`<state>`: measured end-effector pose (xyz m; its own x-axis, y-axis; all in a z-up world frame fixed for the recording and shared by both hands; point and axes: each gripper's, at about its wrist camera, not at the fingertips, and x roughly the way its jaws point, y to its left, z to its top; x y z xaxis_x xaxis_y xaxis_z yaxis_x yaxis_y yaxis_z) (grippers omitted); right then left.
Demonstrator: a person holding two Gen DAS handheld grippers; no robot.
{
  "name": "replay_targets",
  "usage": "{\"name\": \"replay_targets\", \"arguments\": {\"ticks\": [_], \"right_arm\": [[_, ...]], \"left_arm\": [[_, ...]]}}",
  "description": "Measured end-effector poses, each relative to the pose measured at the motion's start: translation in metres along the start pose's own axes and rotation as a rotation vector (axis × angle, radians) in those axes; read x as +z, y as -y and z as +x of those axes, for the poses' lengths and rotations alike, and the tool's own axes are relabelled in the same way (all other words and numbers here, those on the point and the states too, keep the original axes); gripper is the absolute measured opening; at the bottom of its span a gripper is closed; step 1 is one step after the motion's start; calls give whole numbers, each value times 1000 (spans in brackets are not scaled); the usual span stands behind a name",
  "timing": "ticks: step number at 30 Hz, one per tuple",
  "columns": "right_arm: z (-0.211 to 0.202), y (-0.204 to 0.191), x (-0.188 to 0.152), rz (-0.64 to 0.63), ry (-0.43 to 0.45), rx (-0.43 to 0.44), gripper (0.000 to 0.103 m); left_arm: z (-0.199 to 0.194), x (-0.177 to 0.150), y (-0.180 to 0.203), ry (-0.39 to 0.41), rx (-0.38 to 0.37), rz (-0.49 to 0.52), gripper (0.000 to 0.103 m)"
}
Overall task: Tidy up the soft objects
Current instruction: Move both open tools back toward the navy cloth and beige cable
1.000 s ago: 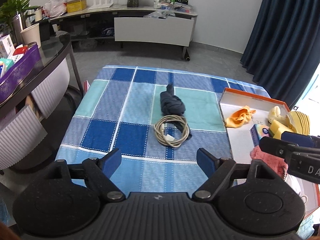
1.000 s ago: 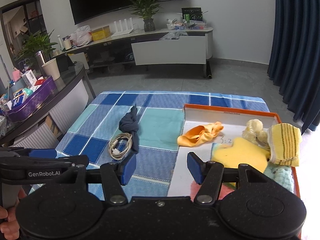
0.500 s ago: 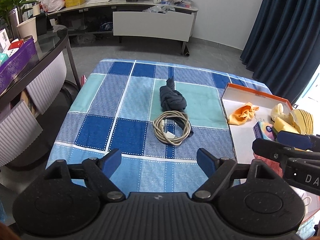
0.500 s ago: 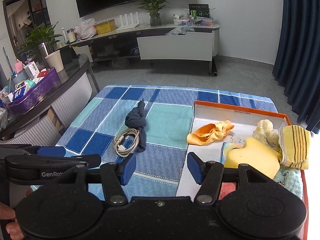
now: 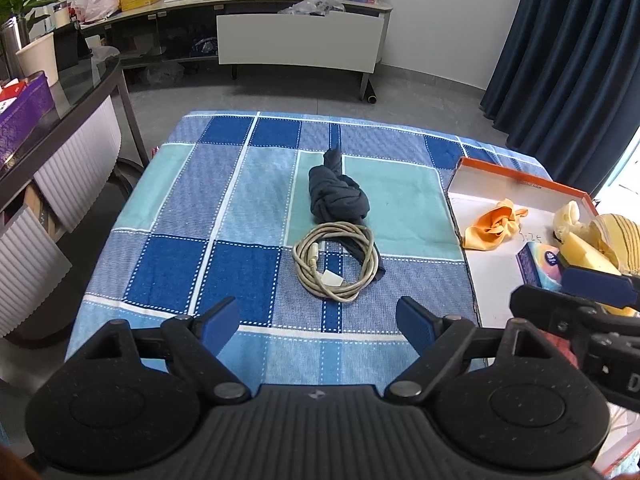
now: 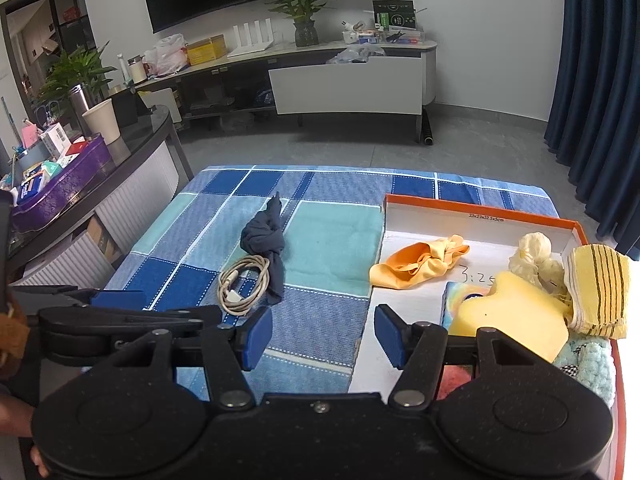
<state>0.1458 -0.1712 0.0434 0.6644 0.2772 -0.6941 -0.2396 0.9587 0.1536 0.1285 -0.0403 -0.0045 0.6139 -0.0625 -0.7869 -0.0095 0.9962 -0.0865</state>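
Checked blue cloth [image 5: 248, 208] covers the bench, where both the left hand-held gripper [image 5: 318, 326], jaws just widening, and right hand-held gripper [image 6: 323, 336] hover open and empty near a knotted navy sock [image 5: 338, 196] touching a coiled cable [image 5: 336, 260].

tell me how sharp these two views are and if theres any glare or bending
Left wrist view: sharp on the coiled cable, straight lines bow toward the edges, daylight blows out the far right. Right wrist view: equally crisp, curtain curved by the fisheye, no glare on the box.
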Motion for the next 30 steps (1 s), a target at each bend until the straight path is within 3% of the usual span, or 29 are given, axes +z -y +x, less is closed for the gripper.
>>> {"name": "replay_targets", "arguments": {"ticks": [10, 12, 16, 20, 25, 28, 30], "right_arm": [[1, 19, 0, 32, 11, -26, 69], [2, 21, -1, 37, 12, -25, 69], [4, 24, -1, 45, 15, -18, 69], [7, 23, 0, 44, 15, -2, 69], [11, 18, 1, 36, 9, 8, 69], [12, 16, 2, 29, 6, 3, 69], [13, 16, 3, 30, 3, 1, 69]], "left_arm": [[48, 11, 1, -47, 52, 16, 89], [53, 10, -6, -46, 69, 25, 94], [53, 10, -26, -30, 152, -5, 94], [50, 12, -34, -26, 97, -11, 94], [57, 15, -20, -14, 115, 65, 95], [66, 15, -19, 0, 102, 83, 87], [66, 16, -23, 13, 69, 76, 69]]}}
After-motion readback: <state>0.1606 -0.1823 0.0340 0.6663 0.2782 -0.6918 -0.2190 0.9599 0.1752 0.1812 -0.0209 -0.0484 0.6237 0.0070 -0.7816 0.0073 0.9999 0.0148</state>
